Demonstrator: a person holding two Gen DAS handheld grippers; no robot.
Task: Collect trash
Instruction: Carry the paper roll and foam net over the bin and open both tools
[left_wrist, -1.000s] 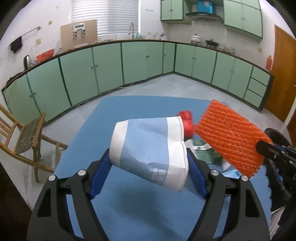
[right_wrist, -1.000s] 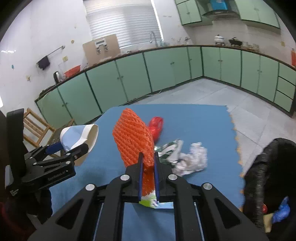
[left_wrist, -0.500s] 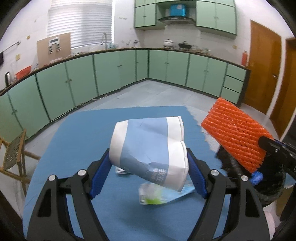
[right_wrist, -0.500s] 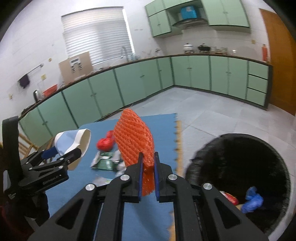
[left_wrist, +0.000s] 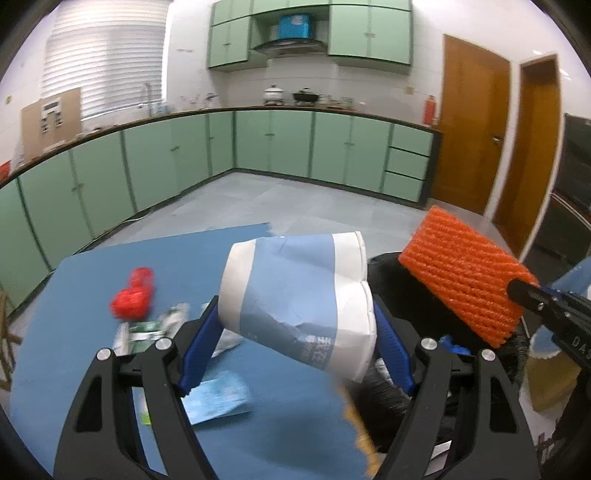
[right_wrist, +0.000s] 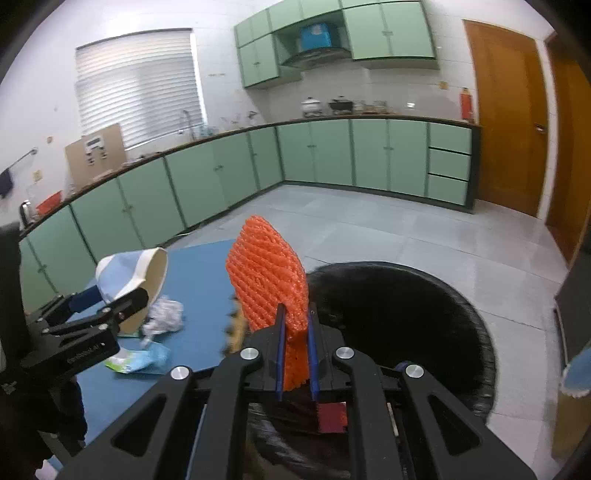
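Note:
A crushed blue and white paper cup lies sideways between the blue pads of my left gripper, which is shut on it. In the right wrist view the same cup hangs at the left, above the blue mat. My right gripper is shut on an orange foam net, which stands up from its jaws. The net also shows at the right of the left wrist view. A black bin bag gapes just beyond the net, off the mat's right edge.
On the mat lie a red lump of trash, a green and white wrapper, a light blue packet and crumpled white paper. Green cabinets line the walls, with grey tiled floor between. Wooden doors stand at the right.
Both grippers have swung to the right with the cup and the net still held. The black bin bag has come into view and the trash on the mat has slid to the left.

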